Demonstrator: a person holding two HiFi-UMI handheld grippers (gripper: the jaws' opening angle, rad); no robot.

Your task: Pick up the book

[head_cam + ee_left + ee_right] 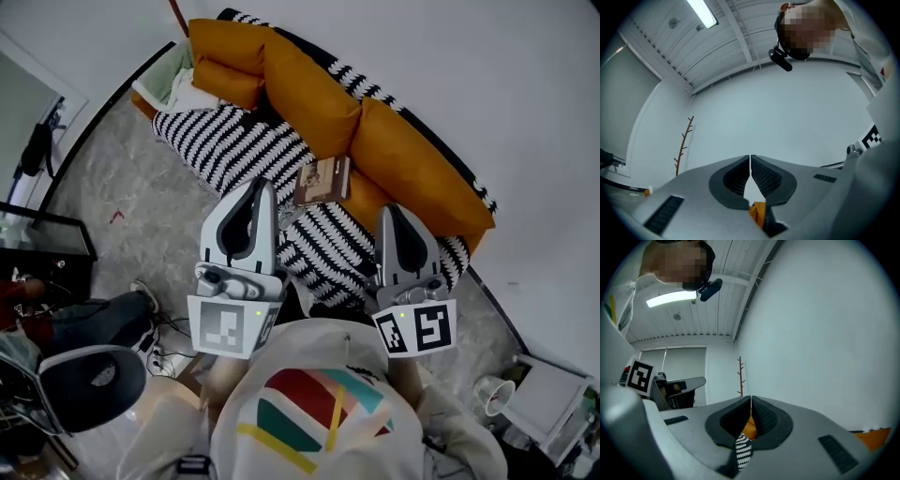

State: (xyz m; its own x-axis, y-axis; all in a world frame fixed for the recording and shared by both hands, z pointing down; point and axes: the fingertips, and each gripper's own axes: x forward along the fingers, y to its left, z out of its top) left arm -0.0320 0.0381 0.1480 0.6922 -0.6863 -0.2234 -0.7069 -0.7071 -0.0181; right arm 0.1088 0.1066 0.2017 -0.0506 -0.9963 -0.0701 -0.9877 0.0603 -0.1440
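Note:
A brown-covered book (pixel 322 180) lies on the black-and-white striped blanket (pixel 234 141) that covers the seat of an orange sofa (pixel 309 89). My left gripper (pixel 266 186) is just left of the book, and my right gripper (pixel 389 212) is to its lower right; both are held above the sofa's front edge. In the left gripper view the left gripper (pixel 750 158) has its jaws together with nothing in them. The right gripper (pixel 751 400) is likewise shut and empty, with orange cushion and striped blanket showing beneath it.
A grey office chair (pixel 89 375) stands at the lower left beside a black cabinet (pixel 47 248). A white cup-like object (pixel 492 394) sits at the lower right. A bare coat rack (pixel 683 145) stands by the white wall. Orange back cushions (pixel 412 159) line the sofa.

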